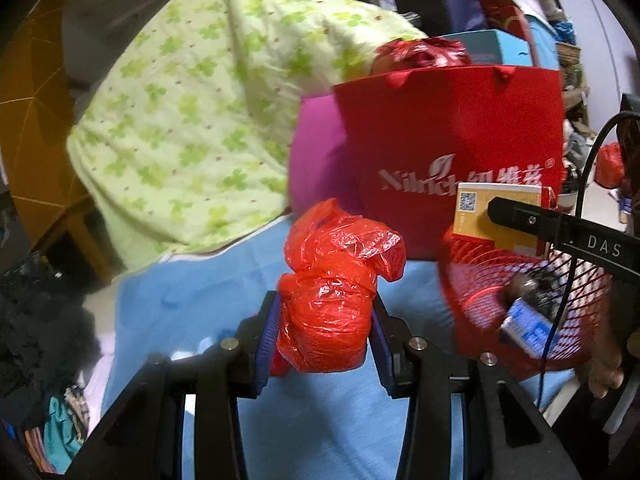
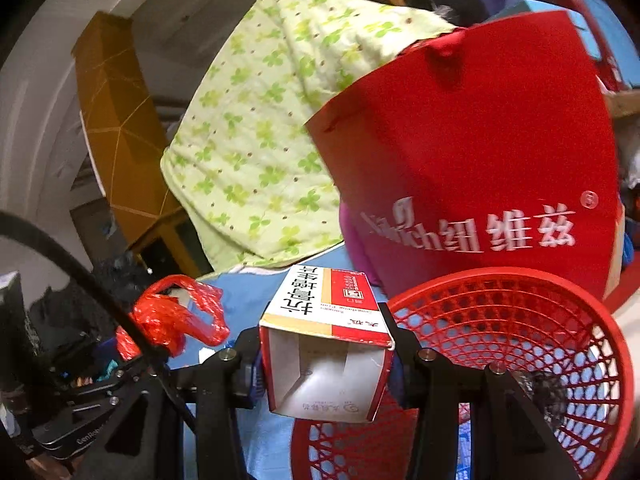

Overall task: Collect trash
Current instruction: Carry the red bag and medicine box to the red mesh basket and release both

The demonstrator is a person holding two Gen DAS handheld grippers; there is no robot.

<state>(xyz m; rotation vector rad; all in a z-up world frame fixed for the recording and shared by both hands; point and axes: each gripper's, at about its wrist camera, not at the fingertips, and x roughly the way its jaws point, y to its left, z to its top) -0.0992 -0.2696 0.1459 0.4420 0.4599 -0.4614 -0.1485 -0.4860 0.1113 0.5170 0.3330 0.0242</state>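
My left gripper (image 1: 325, 322) is shut on a crumpled red plastic bag (image 1: 336, 280), held above the blue sheet (image 1: 192, 304). My right gripper (image 2: 326, 354) is shut on an open-ended white, gold and red carton (image 2: 326, 344), just left of the red mesh basket (image 2: 520, 344). In the left wrist view the same carton (image 1: 496, 216) hangs over the basket (image 1: 480, 292), pinched by the right gripper's finger (image 1: 520, 216). In the right wrist view the red plastic bag (image 2: 176, 316) and the left gripper show at lower left. The basket holds a blue-and-white box (image 1: 528, 328) and dark bits.
A red paper gift bag (image 2: 480, 152) with white lettering stands behind the basket. A green clover-print quilt (image 1: 192, 120) is heaped at the back, with a purple cushion (image 1: 316, 152) beside it. A brown cabinet (image 2: 116, 128) stands to the left. Dark clothes (image 1: 36, 320) lie at the sheet's left edge.
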